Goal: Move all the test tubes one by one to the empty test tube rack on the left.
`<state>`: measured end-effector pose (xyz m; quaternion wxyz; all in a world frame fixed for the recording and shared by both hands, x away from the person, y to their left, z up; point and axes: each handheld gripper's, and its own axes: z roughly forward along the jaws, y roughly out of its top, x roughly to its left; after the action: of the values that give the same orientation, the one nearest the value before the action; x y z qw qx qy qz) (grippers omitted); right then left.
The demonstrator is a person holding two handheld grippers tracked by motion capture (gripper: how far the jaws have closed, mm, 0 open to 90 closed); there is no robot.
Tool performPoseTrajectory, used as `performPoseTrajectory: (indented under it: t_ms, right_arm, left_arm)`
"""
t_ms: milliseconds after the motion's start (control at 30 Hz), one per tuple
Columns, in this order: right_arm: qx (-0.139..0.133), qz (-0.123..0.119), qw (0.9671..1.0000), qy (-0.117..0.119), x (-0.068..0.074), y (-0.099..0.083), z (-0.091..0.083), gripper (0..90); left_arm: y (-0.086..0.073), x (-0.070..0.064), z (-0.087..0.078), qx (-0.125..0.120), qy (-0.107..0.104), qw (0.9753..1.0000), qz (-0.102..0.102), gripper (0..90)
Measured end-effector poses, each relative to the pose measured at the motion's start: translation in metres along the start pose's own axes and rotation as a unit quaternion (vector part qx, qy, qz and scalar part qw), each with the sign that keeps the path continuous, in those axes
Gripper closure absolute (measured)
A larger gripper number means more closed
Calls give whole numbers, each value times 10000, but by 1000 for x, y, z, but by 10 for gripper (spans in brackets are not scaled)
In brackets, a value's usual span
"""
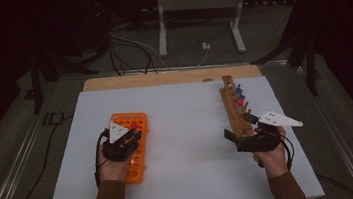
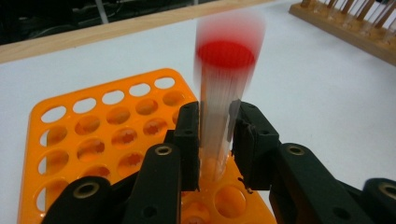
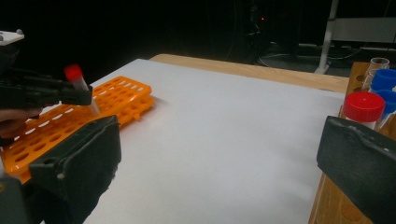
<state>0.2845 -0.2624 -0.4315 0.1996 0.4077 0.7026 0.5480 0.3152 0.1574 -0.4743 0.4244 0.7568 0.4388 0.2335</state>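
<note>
Your left gripper [image 2: 215,140] has its jaws narrowed on a red-capped test tube [image 2: 222,100], pinching it low on the clear barrel, and the tube stands upright over the near right corner of the orange tube rack [image 2: 100,140]. This looks like the seating step: the tube's bottom sits at one of the rack's holes. The cap and upper barrel are smeared with motion blur, so I cannot tell whether the base is already down in the hole or just above it.

From the high view, your left gripper [image 1: 129,135] hangs over the middle of the orange tube rack [image 1: 139,119], with the red cap [image 1: 133,126] showing at its tip.

Your right gripper [image 1: 238,127] stands wide open, holding nothing, beside the near end of the wooden rack [image 1: 233,105], well to the right of the orange one. That wooden rack carries a red-capped tube [image 3: 363,108] and blue-capped tubes [image 3: 385,79].

Next call, as I judge it: keep the tube vertical, ease it straight down until it bottoms out, then open the left jaws and lift clear without dragging the cap.

The tube itself: clear, slim, straight-walled, topped with a round red cap wider than the barrel.
</note>
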Motion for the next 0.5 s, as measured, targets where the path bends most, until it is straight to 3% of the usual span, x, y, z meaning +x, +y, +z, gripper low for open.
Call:
performPoseTrajectory:
  t_ms: [133, 333, 500]
  right_arm:
    - [8, -1, 10000, 4, 0, 0, 0, 3]
    - [22, 24, 10000, -9, 0, -1, 0, 3]
    - [50, 27, 10000, -17, -1, -1, 1, 3]
  left_arm:
    - [0, 0, 0, 39, 25, 10000, 0, 715]
    - [0, -3, 1, 344, 147, 9992, 162, 755]
    - [1, -3, 2, 392, 147, 9991, 79, 755]
